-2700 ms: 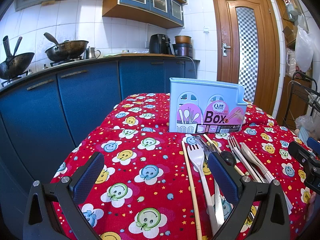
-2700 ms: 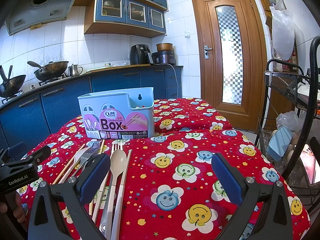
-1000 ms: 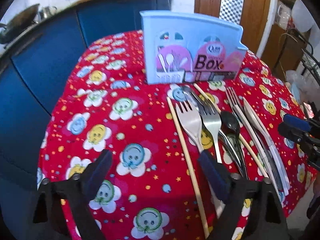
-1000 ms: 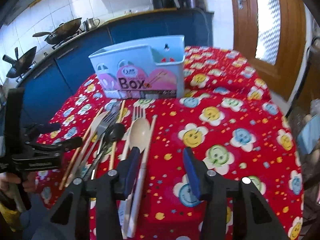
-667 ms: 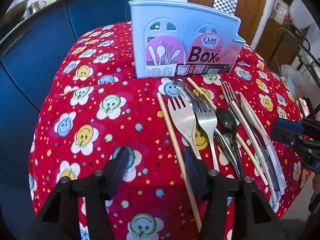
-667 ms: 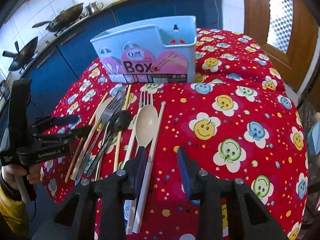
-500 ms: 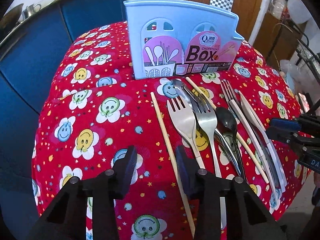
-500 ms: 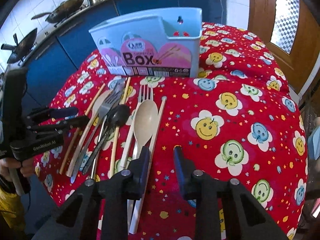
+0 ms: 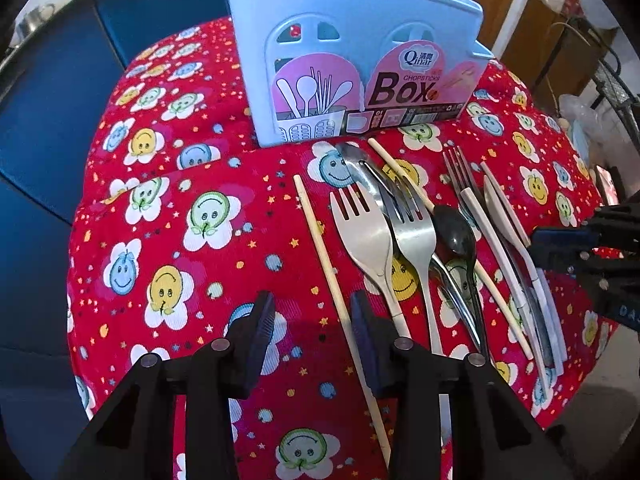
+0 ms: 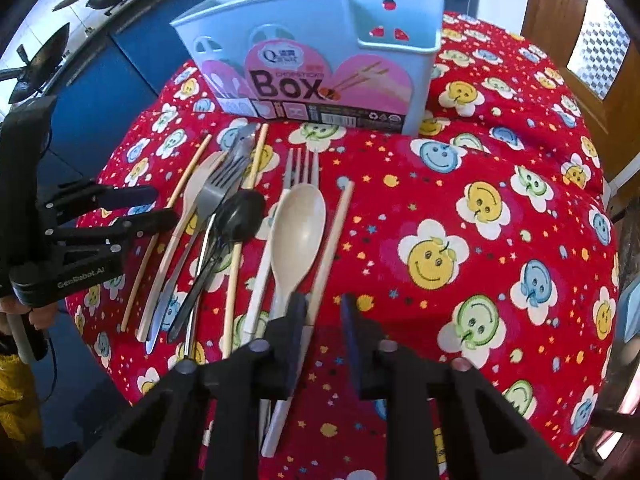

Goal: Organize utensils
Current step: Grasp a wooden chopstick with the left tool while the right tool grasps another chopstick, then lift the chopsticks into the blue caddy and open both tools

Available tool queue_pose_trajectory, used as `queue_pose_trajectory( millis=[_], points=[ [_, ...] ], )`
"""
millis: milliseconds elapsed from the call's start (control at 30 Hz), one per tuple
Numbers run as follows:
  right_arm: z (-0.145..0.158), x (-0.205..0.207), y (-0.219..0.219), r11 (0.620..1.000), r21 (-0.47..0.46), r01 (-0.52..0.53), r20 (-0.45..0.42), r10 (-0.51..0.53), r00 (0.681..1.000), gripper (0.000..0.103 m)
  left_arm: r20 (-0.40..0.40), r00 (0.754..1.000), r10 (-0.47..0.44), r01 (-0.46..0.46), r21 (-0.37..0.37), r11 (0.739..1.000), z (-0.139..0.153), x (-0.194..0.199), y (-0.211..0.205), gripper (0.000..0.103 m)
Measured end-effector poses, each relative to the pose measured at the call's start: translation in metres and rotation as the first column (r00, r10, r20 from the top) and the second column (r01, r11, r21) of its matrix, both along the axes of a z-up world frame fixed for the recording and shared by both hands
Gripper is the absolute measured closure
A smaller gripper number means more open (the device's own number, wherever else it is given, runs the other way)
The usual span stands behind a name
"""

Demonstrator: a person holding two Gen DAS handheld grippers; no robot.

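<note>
a row of utensils lies on a red smiley-face tablecloth (image 10: 480, 208) in front of a pale blue chopsticks box (image 10: 320, 60) standing upright at the far side. the left gripper (image 9: 312, 320) hangs over a wooden chopstick (image 9: 324, 256) at the left end of the row, jaws partly apart with the chopstick between them and not pressed. the right gripper (image 10: 322, 320) has just been narrowing around the right-end chopstick (image 10: 332, 236) beside a beige spoon (image 10: 298, 220), a small gap remaining.

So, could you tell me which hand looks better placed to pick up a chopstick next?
Right: the right gripper has been closing around a chopstick; the left gripper's chopstick lies beside its finger.
</note>
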State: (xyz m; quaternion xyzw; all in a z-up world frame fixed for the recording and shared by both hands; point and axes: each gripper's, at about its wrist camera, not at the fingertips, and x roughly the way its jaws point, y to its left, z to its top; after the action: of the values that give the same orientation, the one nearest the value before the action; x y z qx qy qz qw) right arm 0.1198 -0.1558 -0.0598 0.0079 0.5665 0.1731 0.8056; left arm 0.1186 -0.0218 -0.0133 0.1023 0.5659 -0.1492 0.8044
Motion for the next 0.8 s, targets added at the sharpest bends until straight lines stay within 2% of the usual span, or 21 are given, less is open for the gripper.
queue_pose_trajectory(
  millis=[33,133,167,300,433,600,800],
  points=[
    [-0.001,0.002,-0.002,1.000,0.004,-0.003,-0.008,0.003,1.000,0.092,-0.004,1.000,0.000,0.000,-0.002,1.000,0.000,0.001,0.000,0.066],
    [-0.001,0.006,-0.008,0.999,0.032,0.001,-0.011,-0.001,1.000,0.094,0.006,1.000,0.007,-0.007,-0.003,1.000,0.001,0.007,0.000,0.086],
    [-0.001,0.005,-0.010,0.999,0.041,0.004,-0.008,-0.004,1.000,0.094,0.012,1.000,0.015,-0.014,-0.008,1.000,0.002,0.008,0.002,0.098],
    [0.001,0.002,-0.023,0.996,0.082,0.033,0.026,-0.035,0.999,0.096,0.014,0.998,0.055,-0.054,-0.082,0.995,0.002,0.009,0.014,0.099],
    [0.001,-0.002,-0.038,0.986,0.154,0.066,0.048,-0.074,0.996,0.096,0.075,0.992,0.100,-0.088,-0.157,0.984,0.003,-0.003,0.030,0.099],
    [0.006,-0.015,-0.052,0.960,0.262,0.096,0.100,-0.126,0.987,0.096,0.108,0.980,0.169,-0.133,-0.279,0.951,0.009,-0.018,0.049,0.099],
    [0.018,-0.027,-0.058,0.936,0.341,0.088,0.206,-0.166,0.964,0.096,0.200,0.960,0.197,-0.108,-0.384,0.917,0.030,-0.024,0.041,0.099]
  ],
)
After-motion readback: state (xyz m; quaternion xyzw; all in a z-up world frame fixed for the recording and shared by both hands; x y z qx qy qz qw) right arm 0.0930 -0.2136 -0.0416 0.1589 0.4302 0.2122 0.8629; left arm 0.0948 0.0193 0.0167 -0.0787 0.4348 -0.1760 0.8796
